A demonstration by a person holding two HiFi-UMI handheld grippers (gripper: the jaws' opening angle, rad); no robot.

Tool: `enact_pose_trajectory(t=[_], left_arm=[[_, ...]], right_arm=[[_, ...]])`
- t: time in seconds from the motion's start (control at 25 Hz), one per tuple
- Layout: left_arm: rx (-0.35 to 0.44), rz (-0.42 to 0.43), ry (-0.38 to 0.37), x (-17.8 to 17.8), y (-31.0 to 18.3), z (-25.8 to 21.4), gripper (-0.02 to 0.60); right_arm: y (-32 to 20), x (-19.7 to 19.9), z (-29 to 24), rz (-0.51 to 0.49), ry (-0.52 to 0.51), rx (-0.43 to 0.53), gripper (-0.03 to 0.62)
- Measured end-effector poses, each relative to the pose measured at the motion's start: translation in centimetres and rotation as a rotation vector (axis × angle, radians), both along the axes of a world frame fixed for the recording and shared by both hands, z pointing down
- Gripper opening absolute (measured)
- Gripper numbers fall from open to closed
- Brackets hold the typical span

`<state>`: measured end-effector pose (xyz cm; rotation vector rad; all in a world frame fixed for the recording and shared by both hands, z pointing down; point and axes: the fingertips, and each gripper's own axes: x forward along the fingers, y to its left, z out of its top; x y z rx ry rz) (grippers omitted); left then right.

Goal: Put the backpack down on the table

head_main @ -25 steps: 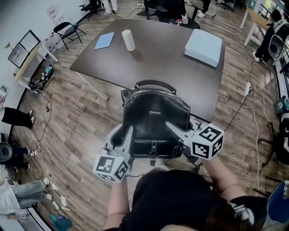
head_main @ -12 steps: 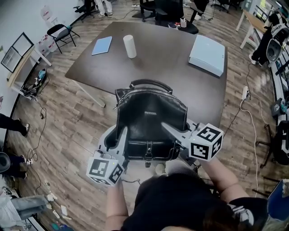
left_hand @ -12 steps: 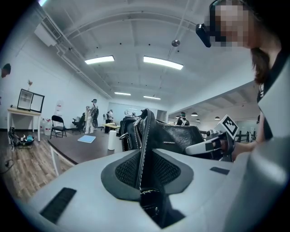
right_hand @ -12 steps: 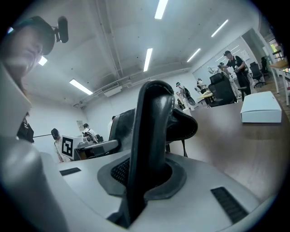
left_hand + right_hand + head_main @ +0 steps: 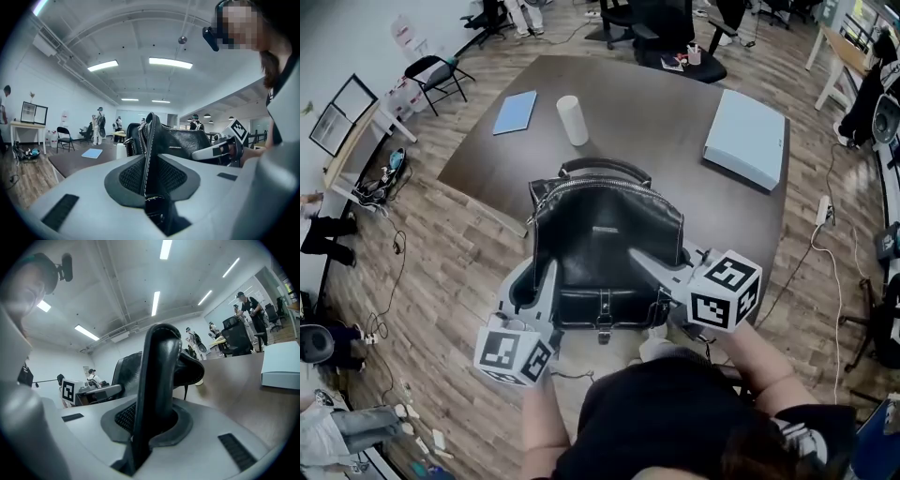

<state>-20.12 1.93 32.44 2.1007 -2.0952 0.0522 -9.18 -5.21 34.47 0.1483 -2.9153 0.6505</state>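
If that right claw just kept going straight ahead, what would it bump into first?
The black backpack clamped in the right claw; beyond, probably the dark table, though depth is unclear.

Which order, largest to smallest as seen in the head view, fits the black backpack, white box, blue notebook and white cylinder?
1. black backpack, though it is nearest the camera.
2. white box.
3. blue notebook and white cylinder: too alike to rank.
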Motion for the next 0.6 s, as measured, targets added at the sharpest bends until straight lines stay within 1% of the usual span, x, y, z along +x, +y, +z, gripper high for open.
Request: enact_pose_trajectory(t=[0.16, 0.36, 0.48, 0.6], left_arm=[[-0.006, -0.025, -0.026, -0.8, -3.0, -0.7, 0.098], [-0.02, -0.051, -0.056, -1.5, -5.8, -1.4, 0.098], [-0.009, -0.056, -0.064, -1.6, -7.5, -1.6, 0.098], [-0.027, -0.052, -0.075, -2.0, -8.8, -1.3, 0.1]], right_arm=[[-3.3, -0.9, -0.5, -0.012, -0.02, -0.002, 0.06], [-6.2, -1.8, -0.9, -0.034, -0.046, -0.009, 0.058], [-8.0, -2.0, -1.1, -0.025, -0.055, 0.013, 0.058], [-9.2, -2.4, -0.6, -0.004, -0.059, 0.002, 0.058]])
